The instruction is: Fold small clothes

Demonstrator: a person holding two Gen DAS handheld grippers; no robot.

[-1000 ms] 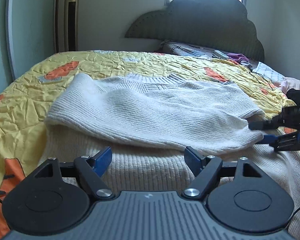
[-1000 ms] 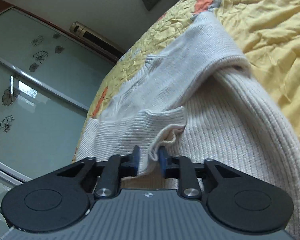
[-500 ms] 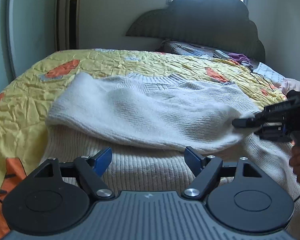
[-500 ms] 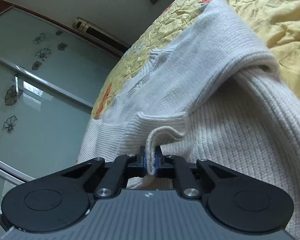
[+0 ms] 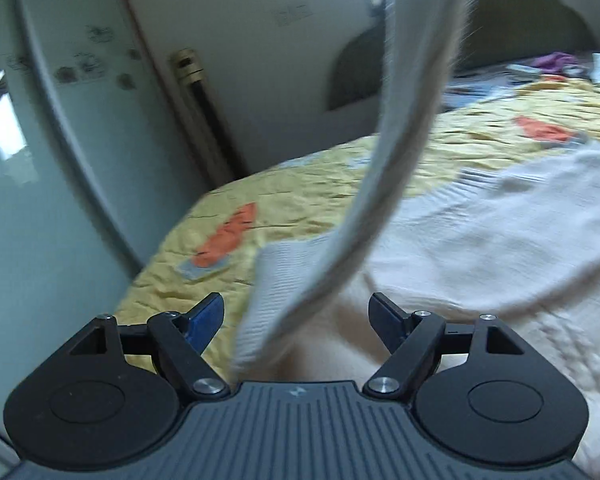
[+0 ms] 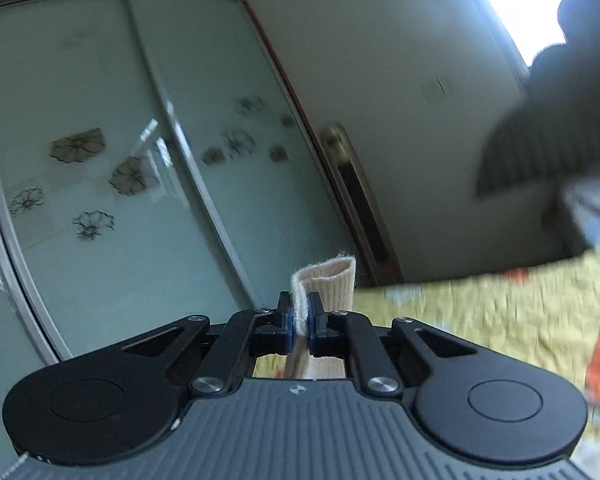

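Here, a cream sweater (image 5: 480, 240) lies spread on the yellow-quilted bed (image 5: 300, 200), one sleeve (image 5: 400, 140) lifted.

Largest first: sliding glass wardrobe doors (image 6: 120, 180) stand beside the bed. The sweater's body rests on the quilt; its sleeve rises as a blurred strip out of the left view's top. The right gripper (image 6: 299, 320) pinches the sleeve cuff (image 6: 332, 280) tight. The left gripper (image 5: 298, 320) hangs spread wide, empty, just above the knit.

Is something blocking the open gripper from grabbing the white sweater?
Nothing visible does. The left gripper is open just above the sweater on the bed. Only the sweater's own sleeve, lifted by the right gripper, hangs in front.
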